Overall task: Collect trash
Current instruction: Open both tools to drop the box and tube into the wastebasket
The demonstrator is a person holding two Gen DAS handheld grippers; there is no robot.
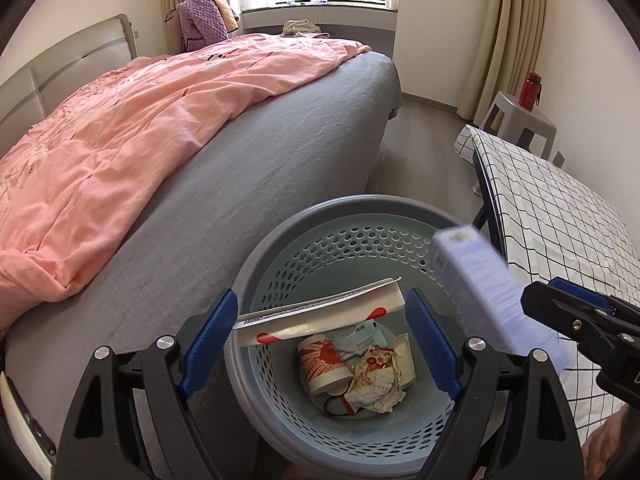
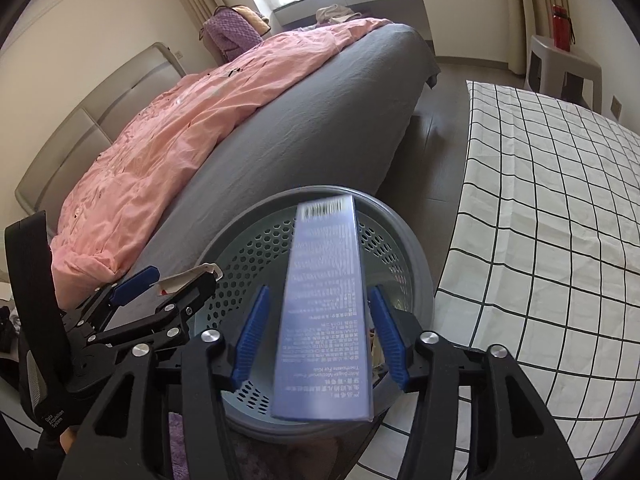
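Note:
A round grey perforated bin (image 1: 280, 232) stands between the bed and a checked table, with a paper cup (image 1: 324, 364) and crumpled wrappers (image 1: 380, 380) at its bottom. My left gripper (image 1: 323, 300) hangs over the bin, jaws wide, shut on a long white box with red marks (image 1: 320, 316), which spans from pad to pad. My right gripper (image 2: 319, 292) is over the bin (image 2: 420, 264) too, and it is open. A long lilac box (image 2: 324, 320) lies between its pads, blurred, with a gap on each side. That lilac box (image 1: 480, 280) slants down toward the bin, ahead of the right gripper (image 1: 560, 300).
A bed with a grey sheet (image 1: 260, 168) and a pink quilt (image 1: 120, 140) fills the left side. A table under a black-and-white checked cloth (image 2: 540, 220) borders the bin on the right. Beyond it, a grey stool (image 1: 520, 120) carries a red bottle (image 1: 530, 90).

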